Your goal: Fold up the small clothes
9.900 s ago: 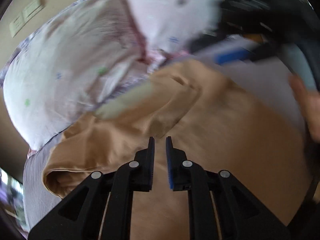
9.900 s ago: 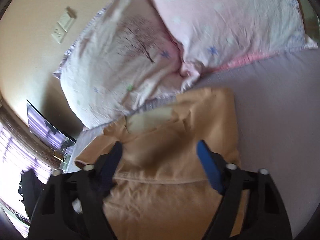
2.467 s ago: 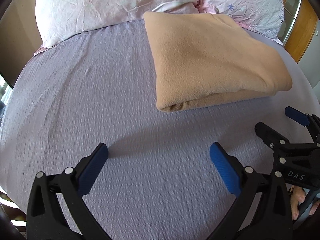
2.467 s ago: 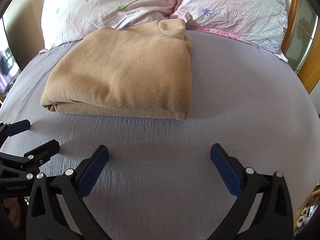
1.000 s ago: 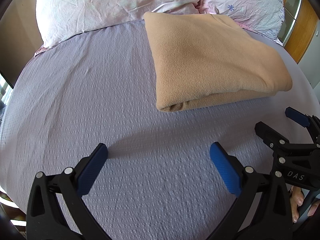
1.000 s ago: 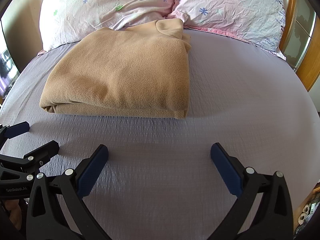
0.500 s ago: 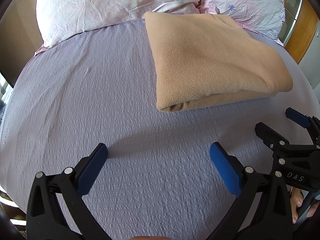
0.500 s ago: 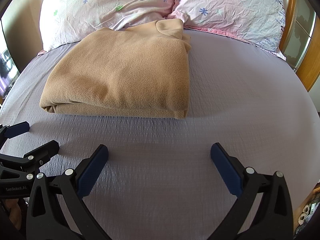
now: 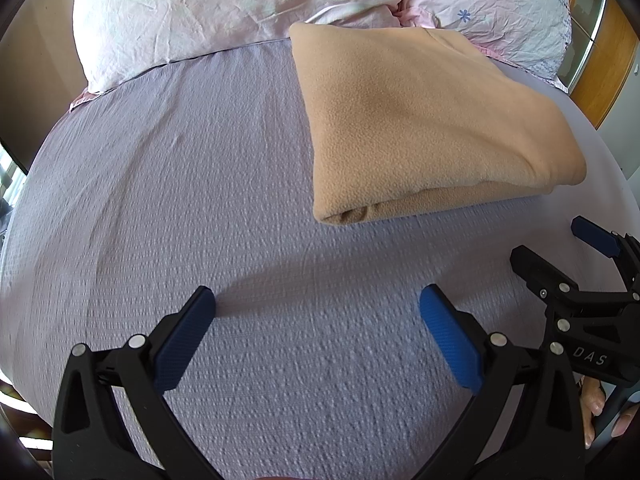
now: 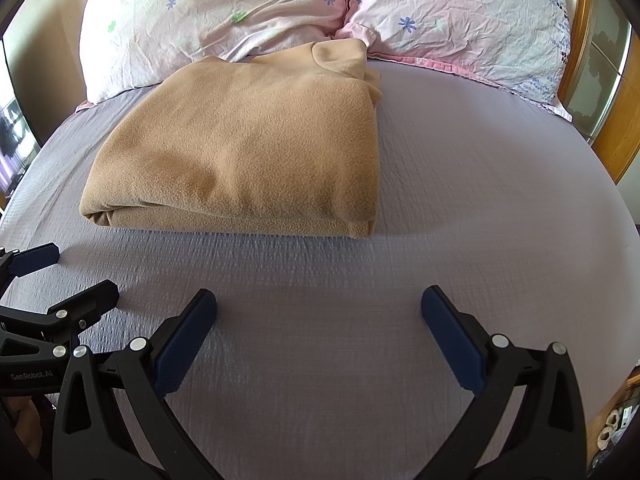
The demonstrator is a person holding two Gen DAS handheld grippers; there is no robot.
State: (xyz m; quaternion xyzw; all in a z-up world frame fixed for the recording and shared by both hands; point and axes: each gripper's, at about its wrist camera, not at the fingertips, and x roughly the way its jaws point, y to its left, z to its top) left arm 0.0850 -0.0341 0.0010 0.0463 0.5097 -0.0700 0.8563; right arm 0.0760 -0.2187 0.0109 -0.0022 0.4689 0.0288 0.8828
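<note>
A tan fleece garment [image 9: 420, 120] lies folded into a thick rectangle on the lilac bed sheet [image 9: 160, 200], its far end near the pillows. It also shows in the right wrist view [image 10: 256, 148], with its collar at the far end. My left gripper [image 9: 318, 300] is open and empty, held low over the sheet in front of the garment. My right gripper [image 10: 319, 300] is open and empty too, also short of the garment's near edge. Each gripper shows at the edge of the other's view: the right one [image 9: 560, 256], the left one [image 10: 60, 276].
Two pink flowered pillows [image 10: 224, 12] [image 10: 460, 20] lie against the head of the bed. A wooden bed frame [image 10: 612, 120] runs along the right side. The lilac sheet [image 10: 480, 200] stretches around the garment.
Ten seconds ago both grippers were close over the loose garment, the left one nearly shut. Now the garment lies folded and both grippers are open and drawn back. Nothing has moved over the last second.
</note>
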